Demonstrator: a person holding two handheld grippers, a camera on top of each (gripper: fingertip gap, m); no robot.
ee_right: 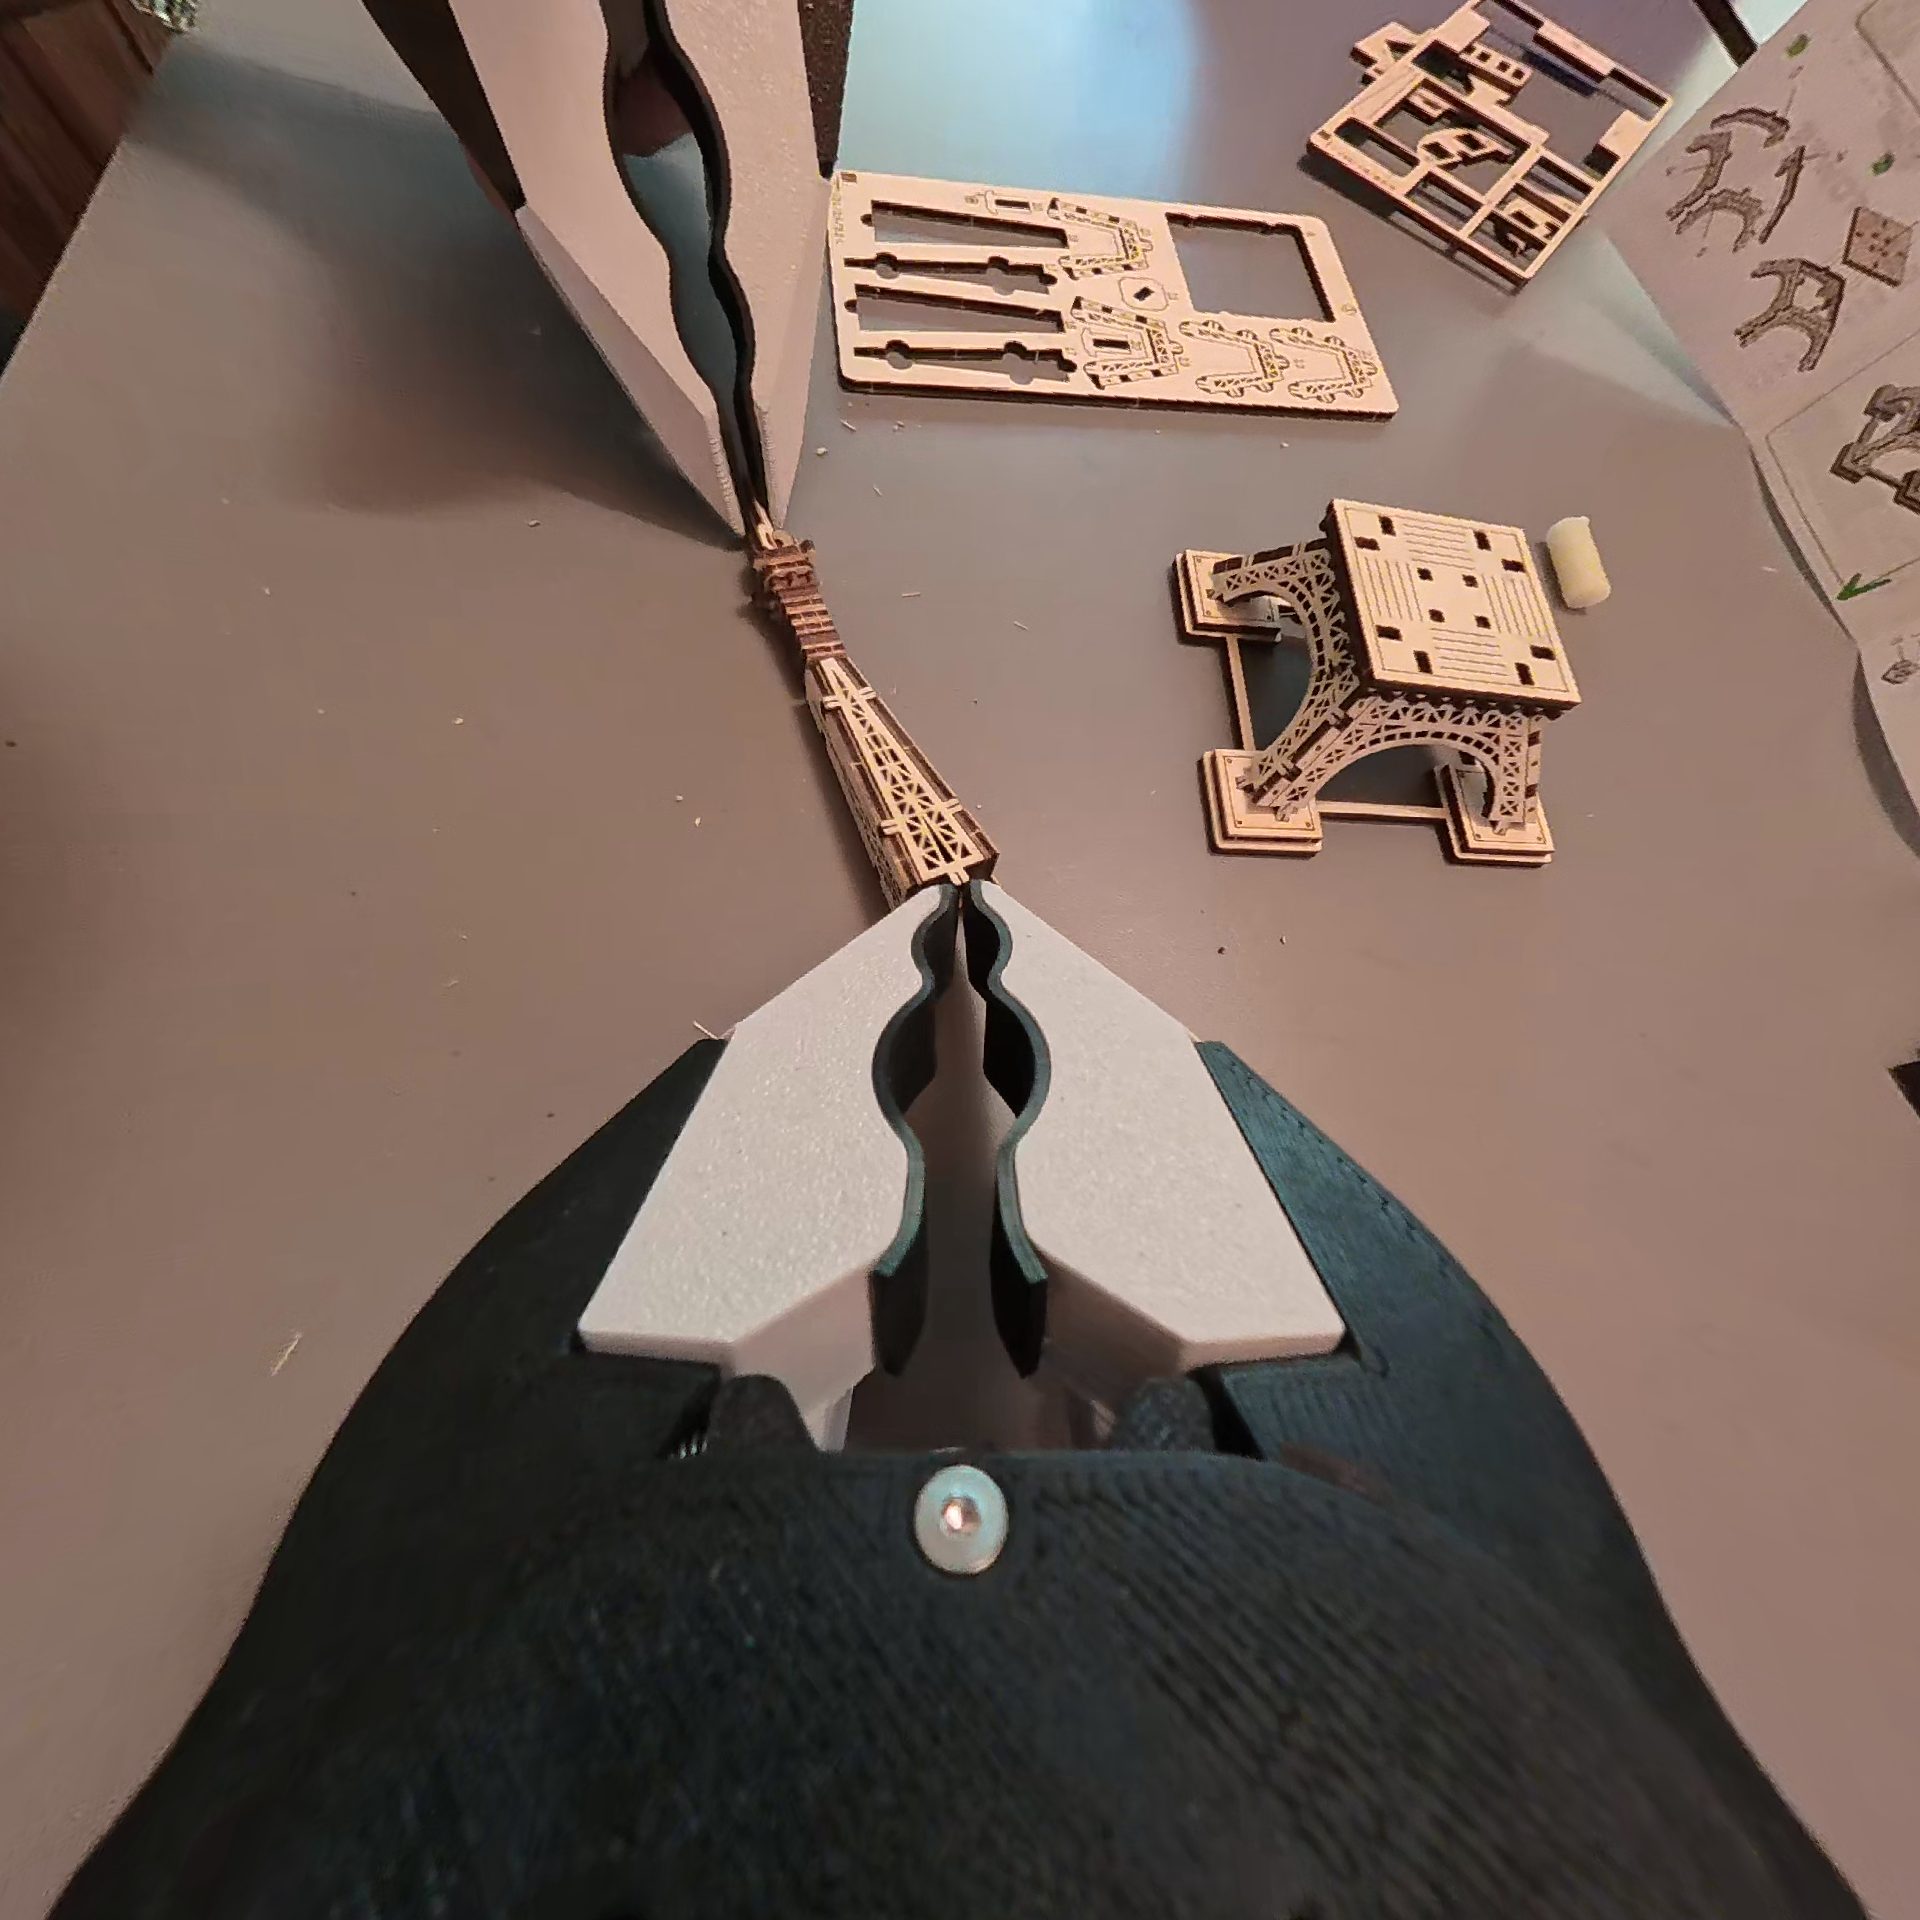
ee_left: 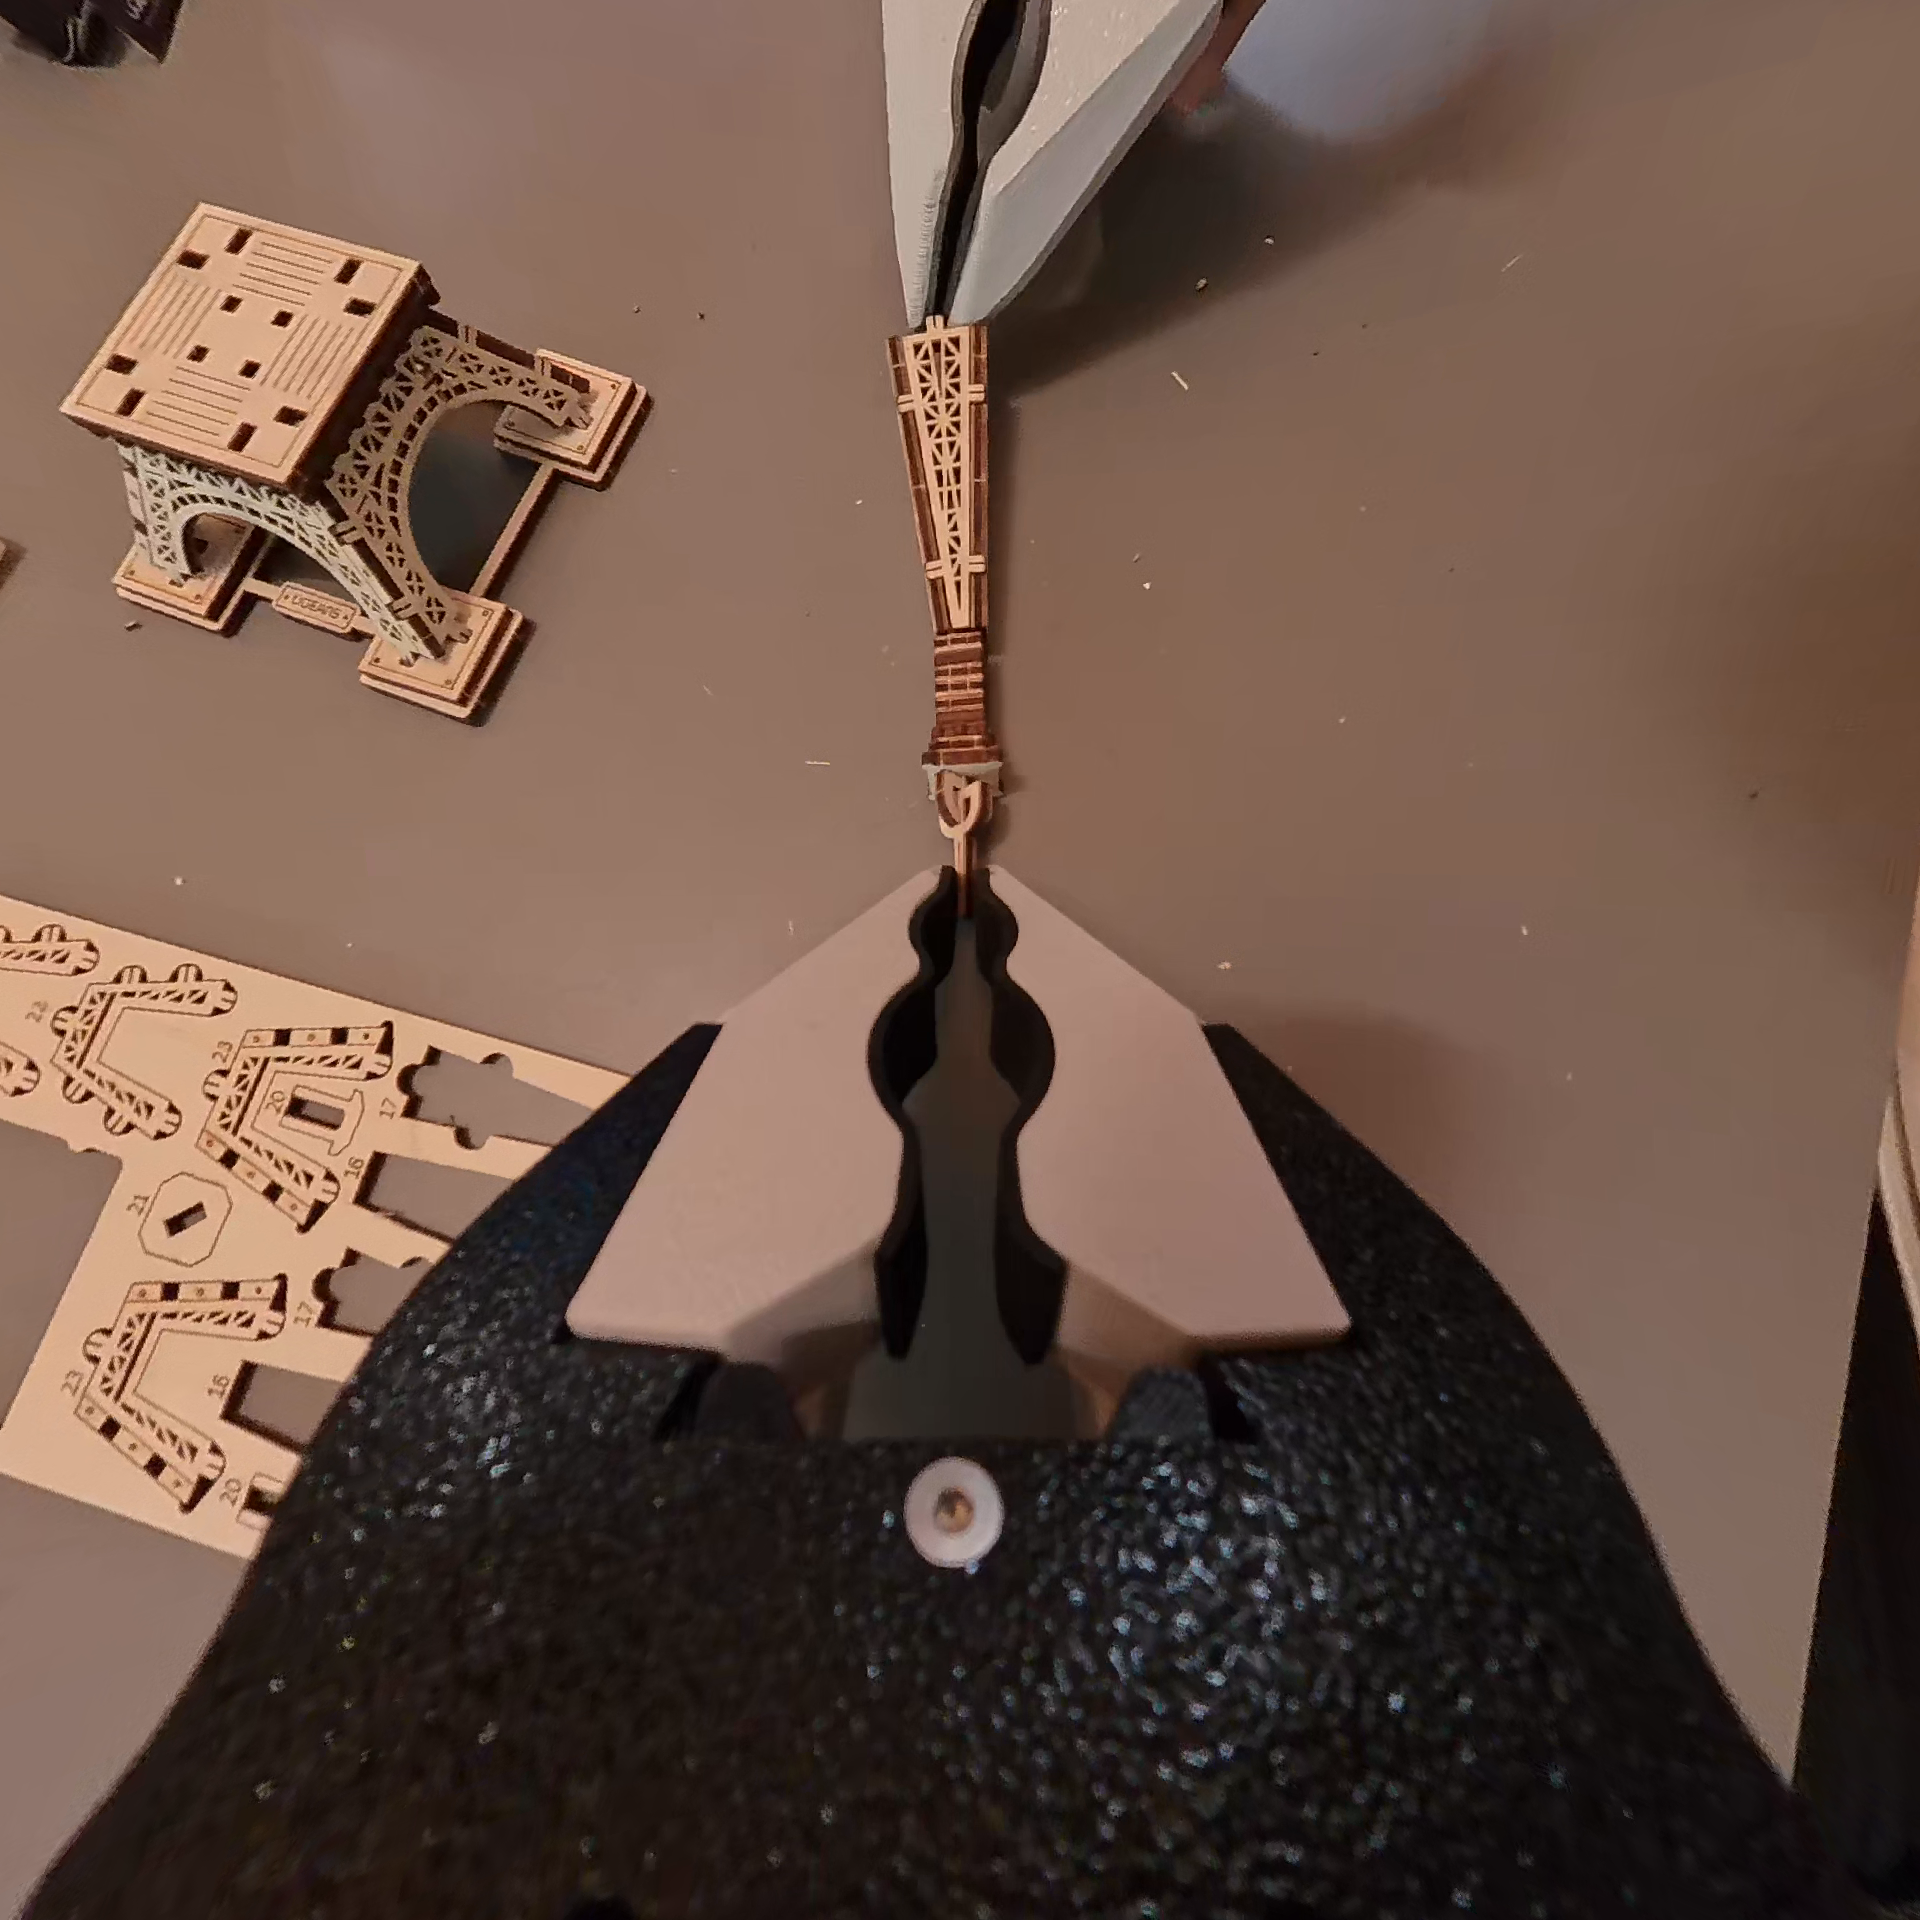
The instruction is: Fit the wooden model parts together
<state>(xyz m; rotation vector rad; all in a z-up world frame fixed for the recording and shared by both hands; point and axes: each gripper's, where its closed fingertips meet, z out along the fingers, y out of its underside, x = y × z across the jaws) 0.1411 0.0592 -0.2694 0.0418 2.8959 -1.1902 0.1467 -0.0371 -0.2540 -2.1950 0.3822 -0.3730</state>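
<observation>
A tapered wooden tower spire (ee_left: 951, 488) is held between both grippers above the grey table (ee_left: 1455, 623). My left gripper (ee_left: 966, 883) is shut on the thin pin at the spire's narrow top end. My right gripper (ee_right: 961, 894) is shut on a small tab at the spire's (ee_right: 883, 748) wide lower end. Each view shows the other gripper at the far end: the right one (ee_left: 940, 312) and the left one (ee_right: 750, 504). The wooden tower base (ee_left: 312, 436) with arched legs and a slotted top plate stands apart on the table; it also shows in the right wrist view (ee_right: 1434, 665).
A punched-out wooden part sheet (ee_left: 156, 1143) lies near the left gripper; it also shows in the right wrist view (ee_right: 1101, 301). A second sheet frame (ee_right: 1486, 135), a paper instruction sheet (ee_right: 1818, 260) and a small white cylinder (ee_right: 1579, 561) lie beyond the base. The left gripper's tips are roughly 11 cm from the right gripper's. Both grippers' tips are roughly 20 cm from the small white cylinder (ee_right: 1579, 561).
</observation>
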